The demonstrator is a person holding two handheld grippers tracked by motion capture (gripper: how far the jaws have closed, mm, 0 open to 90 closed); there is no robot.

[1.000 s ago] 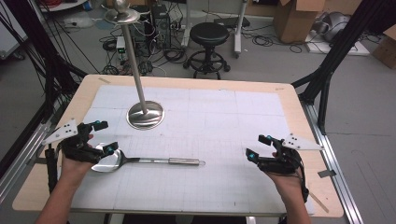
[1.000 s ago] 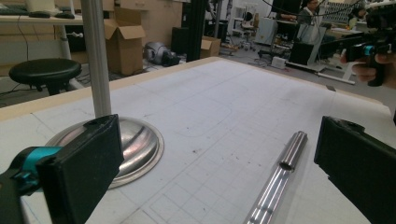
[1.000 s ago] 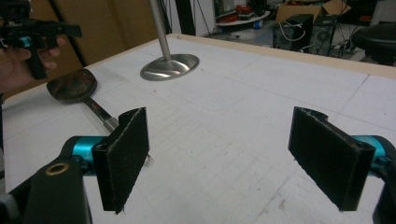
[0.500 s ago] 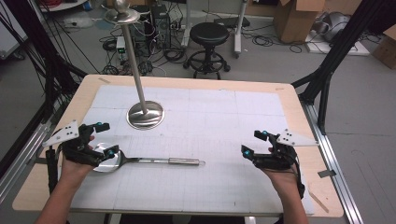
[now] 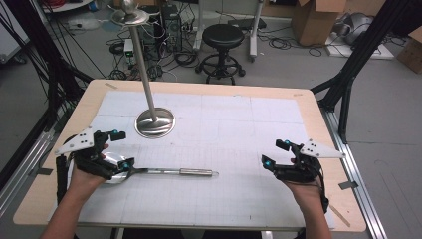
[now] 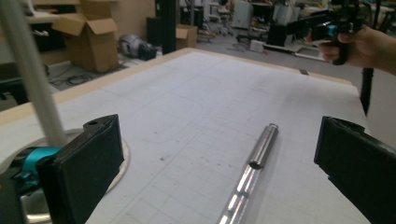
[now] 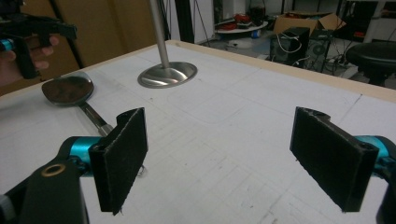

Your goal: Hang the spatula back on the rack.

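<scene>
A long metal ladle [image 5: 164,172] lies flat on the white mat, bowl to the left and handle pointing right. My left gripper [image 5: 122,148] hovers open over the bowl end. In the left gripper view the ladle's handle [image 6: 254,163] runs between the two spread jaws, untouched. My right gripper [image 5: 275,153] is open at the right side of the table, well clear of the handle's tip, with nothing between its jaws. In the right gripper view the ladle's bowl [image 7: 67,89] shows at far left. A metal stand [image 5: 155,122] with a round base and tall pole rises behind the ladle.
The stand's base [image 7: 167,73] sits just beyond the left gripper, and its pole [image 6: 28,74] passes close by the left jaw. The wooden table edge [image 5: 318,114] borders the mat. A black stool [image 5: 222,37], boxes and cables are on the floor behind.
The left gripper has edged slightly right over the ladle's bowl. The right gripper has shifted only a little. The ladle and stand have not moved.
</scene>
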